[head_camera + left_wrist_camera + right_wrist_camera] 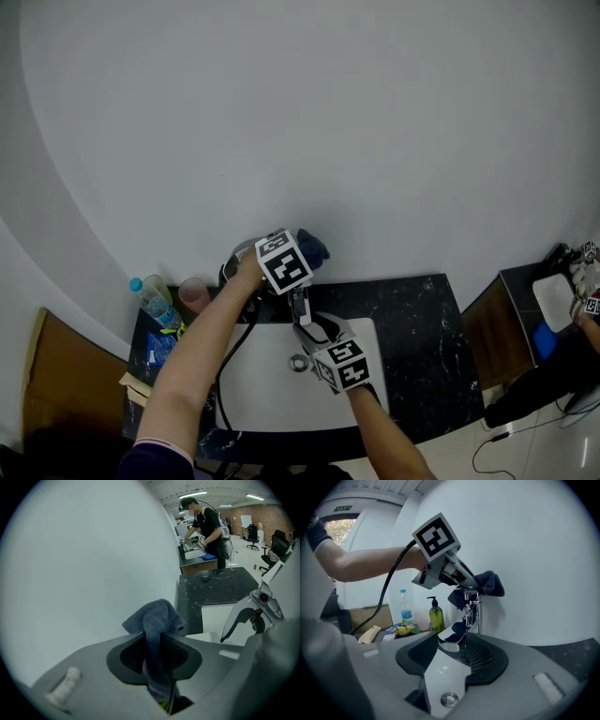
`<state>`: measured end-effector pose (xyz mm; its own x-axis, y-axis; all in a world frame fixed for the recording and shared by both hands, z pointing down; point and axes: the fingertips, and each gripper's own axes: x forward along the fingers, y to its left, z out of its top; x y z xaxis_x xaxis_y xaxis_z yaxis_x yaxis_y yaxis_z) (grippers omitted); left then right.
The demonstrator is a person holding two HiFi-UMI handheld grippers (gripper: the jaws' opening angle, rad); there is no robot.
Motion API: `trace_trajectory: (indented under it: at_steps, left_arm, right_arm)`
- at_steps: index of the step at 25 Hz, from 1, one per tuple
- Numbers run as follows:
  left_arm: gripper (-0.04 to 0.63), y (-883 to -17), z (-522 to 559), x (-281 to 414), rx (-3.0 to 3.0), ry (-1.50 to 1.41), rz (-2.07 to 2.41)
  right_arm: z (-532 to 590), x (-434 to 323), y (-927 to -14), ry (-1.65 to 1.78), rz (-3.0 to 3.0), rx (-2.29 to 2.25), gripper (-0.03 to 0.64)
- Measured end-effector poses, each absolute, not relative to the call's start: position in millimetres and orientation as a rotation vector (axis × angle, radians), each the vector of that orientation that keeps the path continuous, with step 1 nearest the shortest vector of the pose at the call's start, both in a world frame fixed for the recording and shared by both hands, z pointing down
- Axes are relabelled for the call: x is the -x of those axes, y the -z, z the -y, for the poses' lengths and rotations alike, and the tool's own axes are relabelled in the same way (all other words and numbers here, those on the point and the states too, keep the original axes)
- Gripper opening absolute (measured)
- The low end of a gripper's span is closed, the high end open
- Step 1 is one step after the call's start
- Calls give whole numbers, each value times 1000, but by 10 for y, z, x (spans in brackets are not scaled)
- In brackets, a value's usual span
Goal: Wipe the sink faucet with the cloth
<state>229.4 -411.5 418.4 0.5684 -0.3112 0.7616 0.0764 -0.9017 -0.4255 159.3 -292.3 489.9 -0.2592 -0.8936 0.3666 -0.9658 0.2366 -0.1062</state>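
My left gripper (302, 246) (152, 637) is shut on a dark blue cloth (157, 618) that hangs out past its jaws. In the right gripper view that cloth (487, 585) sits bunched on top of the chrome faucet (471, 609), close to the white wall. The faucet (300, 305) rises at the back of the white sink (272, 398). My right gripper (317, 330) (452, 639) stands open low in front of it, with the spout's end between its fingertips; I cannot tell whether the pads touch it.
On the counter left of the sink stand a water bottle (155, 302), a pink cup (194, 295) and a green soap bottle (436, 616), beside some wrappers. The black marble counter (412, 309) runs to the right. A person (206, 524) works at a far bench.
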Motion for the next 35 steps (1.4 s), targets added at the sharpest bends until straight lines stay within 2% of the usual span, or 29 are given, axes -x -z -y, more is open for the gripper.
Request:
trace_trajectory:
  at_steps: [19,26,35]
  left_arm:
    - [74,-3912,3121,-1793,2532,1177,72]
    - [75,-3862,3813,-1410,2821,965,-384]
    - [74,-4478,4138,-1753,3317,672,-647]
  right_arm:
    - [2990,-1589,-4893,-477,2268,-1724,199]
    - [2964,-1611,-4877,-473,2232,-1752,198]
    - [2892,-1641,-4866,-459,2177,-1824,189]
